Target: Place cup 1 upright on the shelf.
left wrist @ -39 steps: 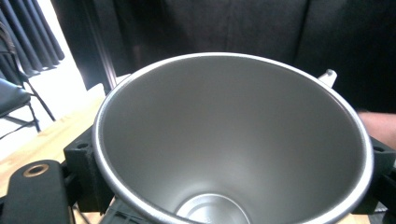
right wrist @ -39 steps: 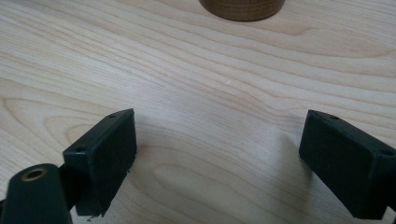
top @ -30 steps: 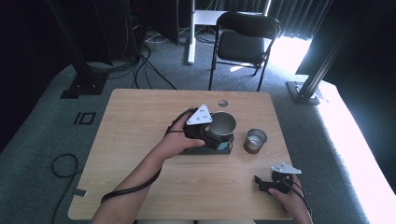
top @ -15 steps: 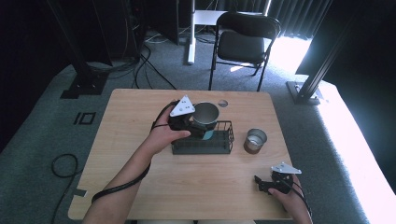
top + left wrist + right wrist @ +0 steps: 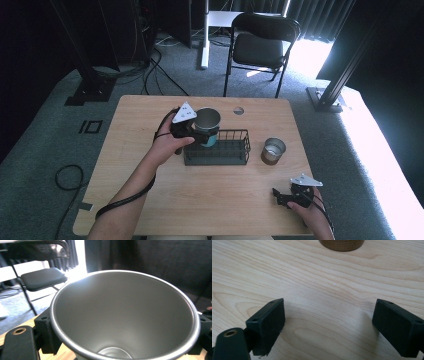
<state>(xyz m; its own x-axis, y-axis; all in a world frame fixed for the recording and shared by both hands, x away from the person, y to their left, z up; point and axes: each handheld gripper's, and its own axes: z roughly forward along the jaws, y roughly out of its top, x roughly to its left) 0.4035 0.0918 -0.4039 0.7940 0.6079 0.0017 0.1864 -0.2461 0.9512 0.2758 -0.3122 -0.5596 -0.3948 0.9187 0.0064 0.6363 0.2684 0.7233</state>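
A metal cup [image 5: 207, 120] with a teal lower part hangs over the left end of a dark wire basket [image 5: 227, 155], and my left gripper [image 5: 201, 134] is shut on it. In the left gripper view the cup's open mouth [image 5: 125, 312] faces the camera, with a black jaw on each side of its rim. My right gripper [image 5: 281, 196] rests open near the table's front right corner. Bare wood lies between its fingers [image 5: 268, 325]. A brown cup [image 5: 273, 150] with a shiny inside stands just right of the basket, and its base [image 5: 342, 243] is ahead of the right gripper.
The wooden table [image 5: 150, 200] has a small round hole [image 5: 238, 110] near its far edge. A black folding chair [image 5: 262, 45] stands behind the table, and cables lie on the floor at the left. A metal frame leg [image 5: 330, 95] stands at the far right.
My left gripper has carried the metal cup leftward, from the basket's middle to above its left end. The right gripper has stayed put.
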